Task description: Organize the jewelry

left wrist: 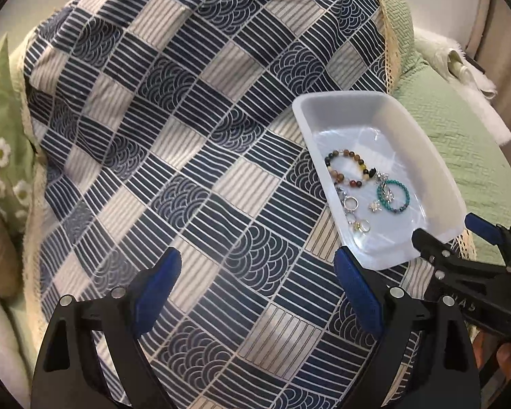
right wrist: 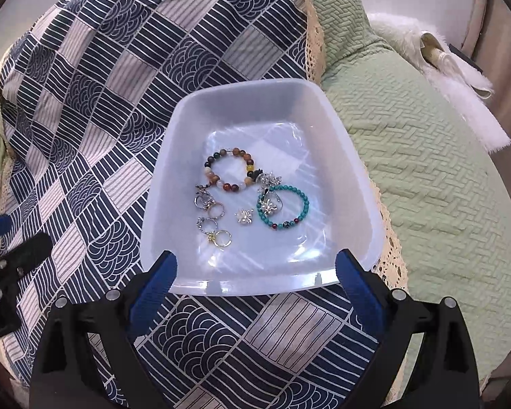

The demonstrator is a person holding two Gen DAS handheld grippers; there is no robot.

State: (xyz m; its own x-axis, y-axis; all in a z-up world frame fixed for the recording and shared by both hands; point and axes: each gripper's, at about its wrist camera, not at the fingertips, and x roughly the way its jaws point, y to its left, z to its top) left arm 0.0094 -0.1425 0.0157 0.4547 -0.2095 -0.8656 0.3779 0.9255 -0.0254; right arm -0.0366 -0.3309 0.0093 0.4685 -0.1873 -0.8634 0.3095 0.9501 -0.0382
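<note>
A white plastic tray [right wrist: 344, 156] lies on a blue and cream patterned cloth [right wrist: 85, 136]. In it lie a brown multicolour bead bracelet [right wrist: 218, 160], a turquoise bead bracelet [right wrist: 303, 204], several silver rings [right wrist: 216, 209] and small silver charms [right wrist: 244, 217]. My right gripper [right wrist: 255, 269] is open and empty, its blue fingers at the tray's near rim. My left gripper [left wrist: 255, 272] is open and empty over the cloth, left of the tray [left wrist: 436, 170]. The right gripper [left wrist: 449, 235] shows in the left wrist view by the tray's near corner.
The cloth [left wrist: 153, 136] covers a green quilted cushion [right wrist: 426, 170]. A white fluffy item [right wrist: 460, 78] lies at the far right. A green daisy-print cushion [left wrist: 0, 143] sits at the left. The cloth has a lace edge [right wrist: 310, 34].
</note>
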